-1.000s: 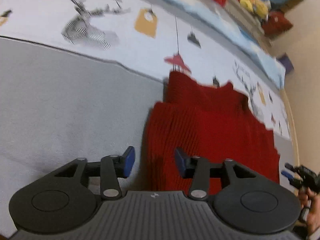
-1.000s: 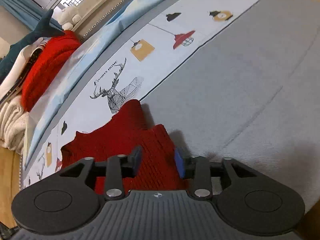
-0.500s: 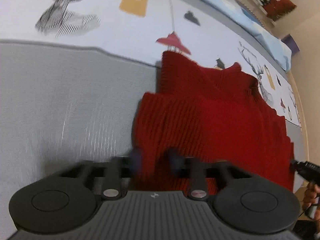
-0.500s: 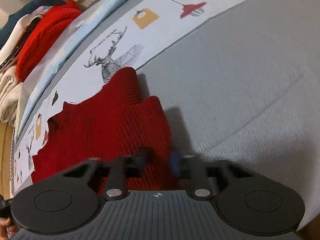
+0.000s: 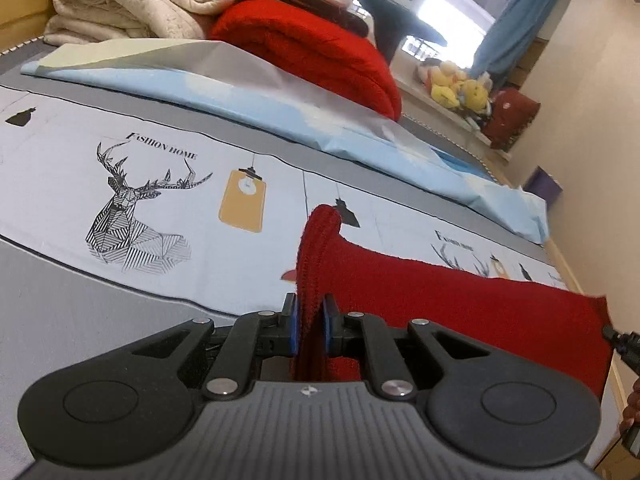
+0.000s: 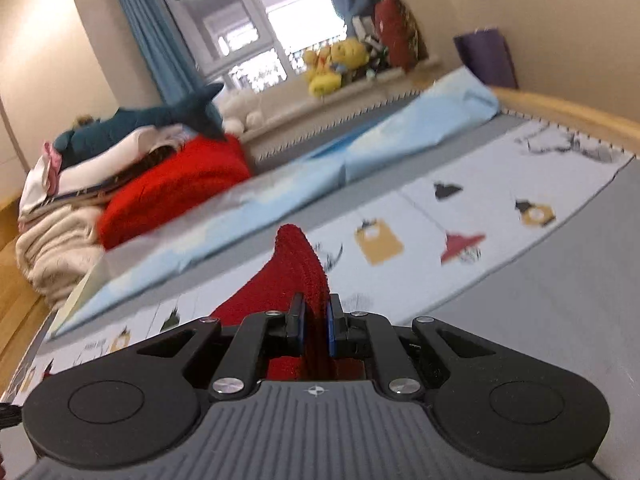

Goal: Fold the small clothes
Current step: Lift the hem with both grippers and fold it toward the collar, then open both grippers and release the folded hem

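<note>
A dark red knitted sweater (image 5: pixel 460 304) is lifted off the bed and stretched between my two grippers. My left gripper (image 5: pixel 308 326) is shut on one corner of it, and the cloth stands up between the blue pads. My right gripper (image 6: pixel 316 328) is shut on the other corner of the sweater (image 6: pixel 296 268). In the left wrist view the tip of the right gripper (image 5: pixel 618 340) shows at the far right edge, at the end of the stretched cloth.
The bed has a grey cover (image 5: pixel 60 312) and a pale printed sheet with deer and lamps (image 5: pixel 132 204). A light blue folded sheet (image 5: pixel 240 92) lies behind it. A pile of folded blankets and a bright red knit (image 5: pixel 312 52) stands at the back. Wooden bed edge (image 6: pixel 560 108) at right.
Both grippers closed on the sweater's near corners and raised it off the bed. The views tilted up from the bed surface toward the room.
</note>
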`<action>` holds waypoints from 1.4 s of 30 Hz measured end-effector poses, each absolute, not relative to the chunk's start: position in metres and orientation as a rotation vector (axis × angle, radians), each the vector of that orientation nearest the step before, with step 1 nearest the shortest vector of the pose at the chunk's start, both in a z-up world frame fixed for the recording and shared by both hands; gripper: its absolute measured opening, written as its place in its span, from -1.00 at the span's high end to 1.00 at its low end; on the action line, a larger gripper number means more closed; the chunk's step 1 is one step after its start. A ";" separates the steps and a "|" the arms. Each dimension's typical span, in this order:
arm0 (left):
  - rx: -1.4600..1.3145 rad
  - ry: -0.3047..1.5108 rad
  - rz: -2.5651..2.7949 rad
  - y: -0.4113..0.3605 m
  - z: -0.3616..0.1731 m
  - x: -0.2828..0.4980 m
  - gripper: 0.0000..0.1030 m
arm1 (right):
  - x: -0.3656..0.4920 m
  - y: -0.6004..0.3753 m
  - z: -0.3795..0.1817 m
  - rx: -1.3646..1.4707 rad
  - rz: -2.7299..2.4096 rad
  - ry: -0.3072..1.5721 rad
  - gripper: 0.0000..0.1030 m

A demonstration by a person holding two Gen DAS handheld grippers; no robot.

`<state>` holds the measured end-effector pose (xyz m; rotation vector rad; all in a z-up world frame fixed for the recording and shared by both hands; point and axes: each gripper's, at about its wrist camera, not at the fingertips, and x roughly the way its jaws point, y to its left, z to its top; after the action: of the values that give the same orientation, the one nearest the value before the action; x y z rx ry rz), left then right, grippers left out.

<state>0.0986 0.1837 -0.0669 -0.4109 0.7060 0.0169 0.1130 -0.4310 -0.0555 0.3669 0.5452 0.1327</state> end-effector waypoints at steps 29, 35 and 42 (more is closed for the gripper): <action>-0.366 0.977 -0.139 0.179 -0.092 -0.007 0.76 | 0.020 -0.454 -0.077 0.404 0.175 0.888 0.77; -0.224 1.188 0.015 0.161 -0.136 0.003 0.41 | 0.026 -0.440 -0.115 0.262 0.063 1.113 0.73; -0.153 1.000 -0.062 0.142 -0.104 -0.010 0.40 | 0.018 -0.413 -0.100 0.036 0.053 0.959 0.45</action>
<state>-0.0097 0.1420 -0.1045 -0.1528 1.0002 -0.0625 0.0176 -0.4127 -0.0999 0.0359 0.9587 0.0534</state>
